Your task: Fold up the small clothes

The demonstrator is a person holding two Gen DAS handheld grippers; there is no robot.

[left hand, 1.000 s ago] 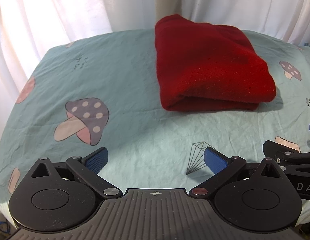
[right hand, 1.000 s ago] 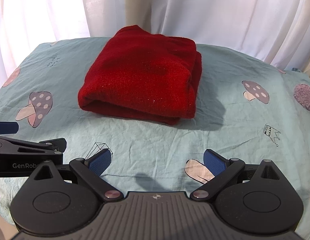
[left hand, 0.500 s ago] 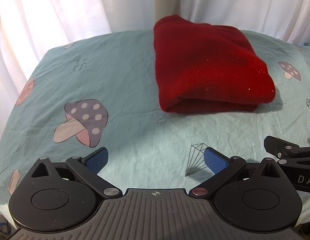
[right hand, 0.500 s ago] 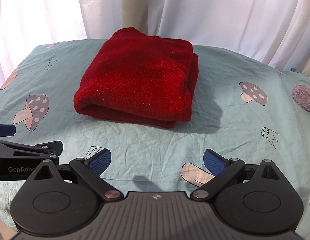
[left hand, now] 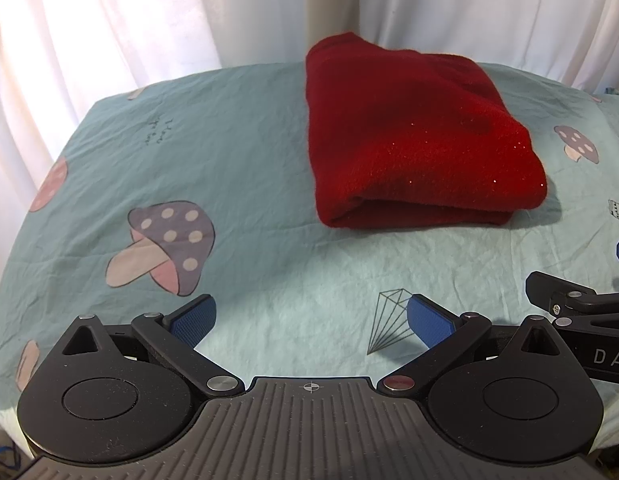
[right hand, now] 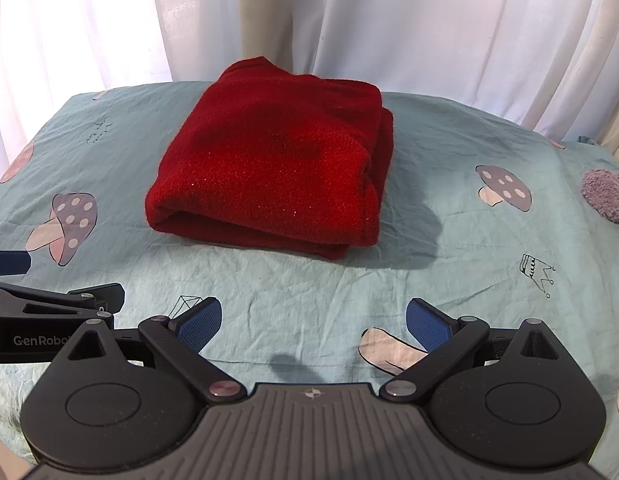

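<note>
A red fleece garment (left hand: 413,136) lies folded into a thick rectangle on the teal mushroom-print sheet (left hand: 249,160), toward the far side. It also shows in the right wrist view (right hand: 277,168), with its layered edges facing me. My left gripper (left hand: 309,320) is open and empty, low over the sheet, well short of the garment. My right gripper (right hand: 313,322) is open and empty, also short of it. Each gripper's side shows at the edge of the other's view.
White curtains (right hand: 429,20) hang behind the far edge of the sheet. A purple plush toy (right hand: 609,188) sits at the right edge. The sheet (right hand: 449,280) between grippers and garment is bare, lightly creased fabric.
Both grippers have drawn back a little from the folded garment and stay open. The garment has not moved.
</note>
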